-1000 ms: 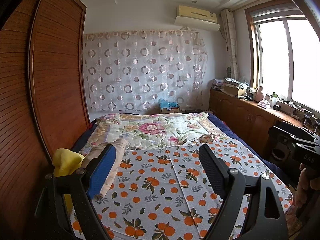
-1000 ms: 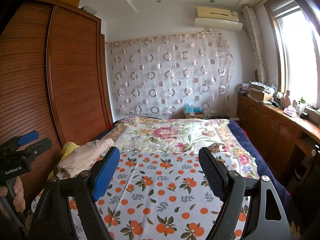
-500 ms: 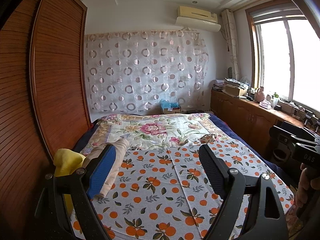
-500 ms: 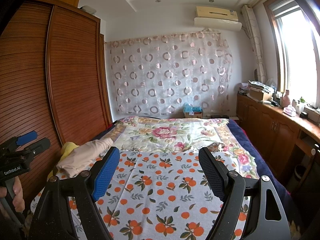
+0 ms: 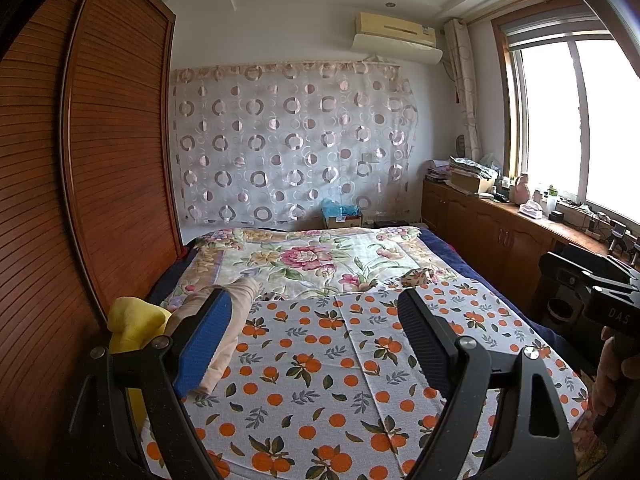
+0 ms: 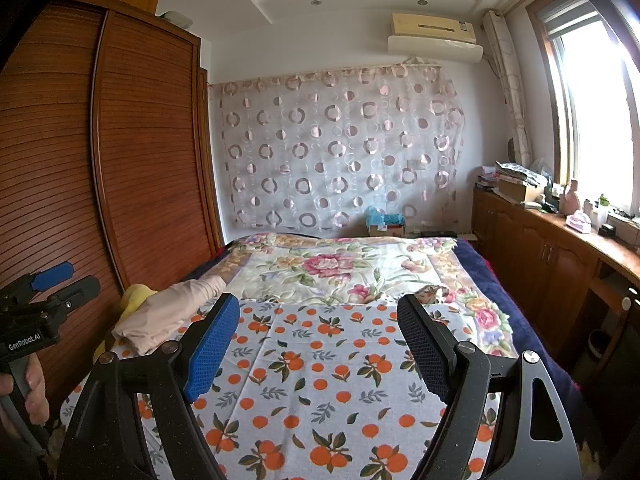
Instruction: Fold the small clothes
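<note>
left tongs (image 5: 316, 344) apart, holding nothing | right tongs (image 6: 316, 348) apart, holding nothing | beige garment (image 6: 168, 312) and yellow cloth (image 5: 134, 322) lie together at bed (image 6: 520, 320) left edge

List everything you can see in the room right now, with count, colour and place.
Beige rolled garment: one, bed's left edge.
Yellow cloth: one, beside the beige garment, by the wardrobe.
Orange-print sheet: one, white and orange, near half of bed.
Floral quilt: one, cream and pink, far half.
Louvred wooden wardrobe: one, brown, left wall.
Air conditioner: one, cream, high on far wall.
Left hand-held gripper: one, black and blue, open.
Right hand-held gripper: one, same, open.
</note>
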`<state>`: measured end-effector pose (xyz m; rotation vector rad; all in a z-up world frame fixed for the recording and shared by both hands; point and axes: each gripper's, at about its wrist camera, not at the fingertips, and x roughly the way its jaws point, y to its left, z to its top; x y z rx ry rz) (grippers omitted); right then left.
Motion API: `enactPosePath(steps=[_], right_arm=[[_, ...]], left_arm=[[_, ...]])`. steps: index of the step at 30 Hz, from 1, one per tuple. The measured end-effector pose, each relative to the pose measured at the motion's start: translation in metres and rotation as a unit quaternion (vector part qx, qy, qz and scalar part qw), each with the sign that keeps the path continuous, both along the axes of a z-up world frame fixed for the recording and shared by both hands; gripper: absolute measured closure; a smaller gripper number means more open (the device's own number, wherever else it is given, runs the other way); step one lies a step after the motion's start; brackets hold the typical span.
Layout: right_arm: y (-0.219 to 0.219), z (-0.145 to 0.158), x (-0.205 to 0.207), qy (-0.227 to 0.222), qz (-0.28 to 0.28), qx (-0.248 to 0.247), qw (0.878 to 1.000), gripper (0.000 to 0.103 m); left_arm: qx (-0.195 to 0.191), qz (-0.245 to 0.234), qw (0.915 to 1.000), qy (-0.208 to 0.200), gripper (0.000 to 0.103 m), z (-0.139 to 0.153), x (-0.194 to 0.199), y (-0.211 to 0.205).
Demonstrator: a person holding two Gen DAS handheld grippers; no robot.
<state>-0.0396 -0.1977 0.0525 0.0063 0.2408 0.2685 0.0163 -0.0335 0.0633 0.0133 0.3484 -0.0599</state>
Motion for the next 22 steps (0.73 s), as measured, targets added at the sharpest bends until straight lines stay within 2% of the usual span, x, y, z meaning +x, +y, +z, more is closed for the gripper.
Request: enactPosePath(steps=[22], right_arm=[[0.0023, 0.0011, -0.0006, 0.003, -0.003, 0.002, 1.0, 0.02]], left_arm=[[0.0, 0.0, 1.0, -0.001, 0.017, -0.0022, -0.0007, 0.0001]])
